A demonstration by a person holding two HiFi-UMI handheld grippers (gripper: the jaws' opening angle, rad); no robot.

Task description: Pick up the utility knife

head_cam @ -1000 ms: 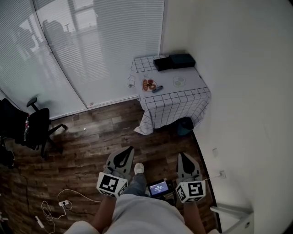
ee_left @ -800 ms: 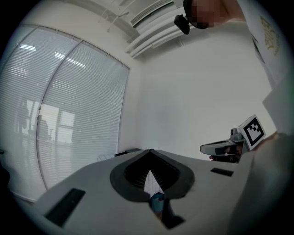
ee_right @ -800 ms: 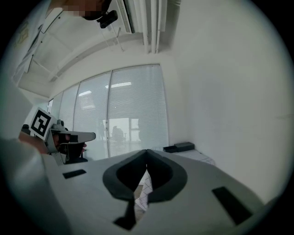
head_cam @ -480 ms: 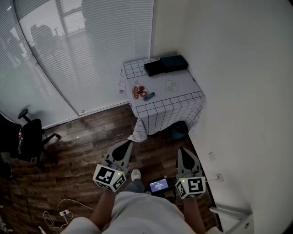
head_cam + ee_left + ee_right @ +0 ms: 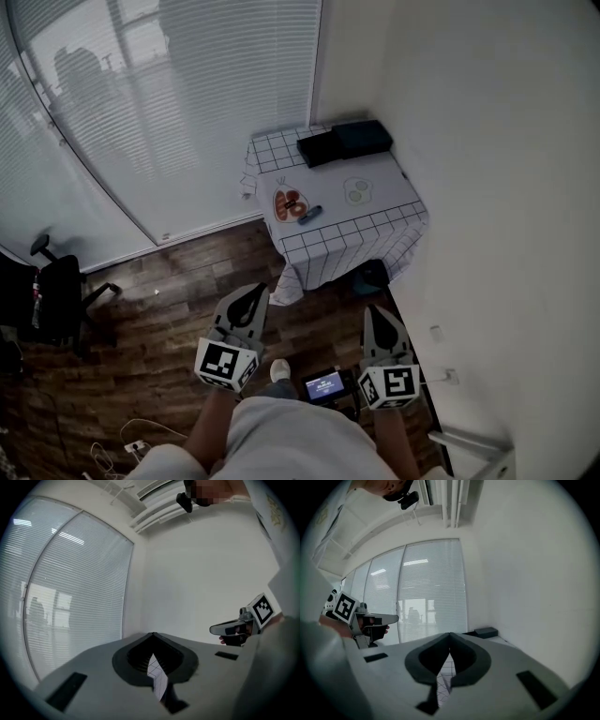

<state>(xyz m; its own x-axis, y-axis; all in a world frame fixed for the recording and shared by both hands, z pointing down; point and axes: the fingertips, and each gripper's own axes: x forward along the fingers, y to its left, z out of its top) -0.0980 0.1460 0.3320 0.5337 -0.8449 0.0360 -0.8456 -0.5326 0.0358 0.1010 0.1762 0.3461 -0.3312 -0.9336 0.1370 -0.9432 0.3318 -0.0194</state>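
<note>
The utility knife [image 5: 309, 214], small and blue, lies on the checked-cloth table [image 5: 380, 208] in the room's corner, just right of a plate of red food [image 5: 290, 202]. Both grippers are held low in front of the person, well short of the table and over the wooden floor. My left gripper [image 5: 251, 292] [image 5: 153, 634] is shut with nothing in it. My right gripper [image 5: 375, 312] [image 5: 450, 633] is likewise shut and empty. Each gripper view shows the checked cloth only as a sliver past the closed jaws; the knife is not visible there.
Two dark flat boxes [image 5: 342, 142] sit at the table's back edge, and a small pale plate [image 5: 356, 190] is near its right side. A dark bin [image 5: 371, 277] stands under the table. A screen device [image 5: 324, 385] lies by the feet; an office chair [image 5: 56, 291] stands left.
The person has walked toward the table, carrying both grippers forward. The office chair and floor cables have slid toward the left and bottom edges. Both grippers stayed shut.
</note>
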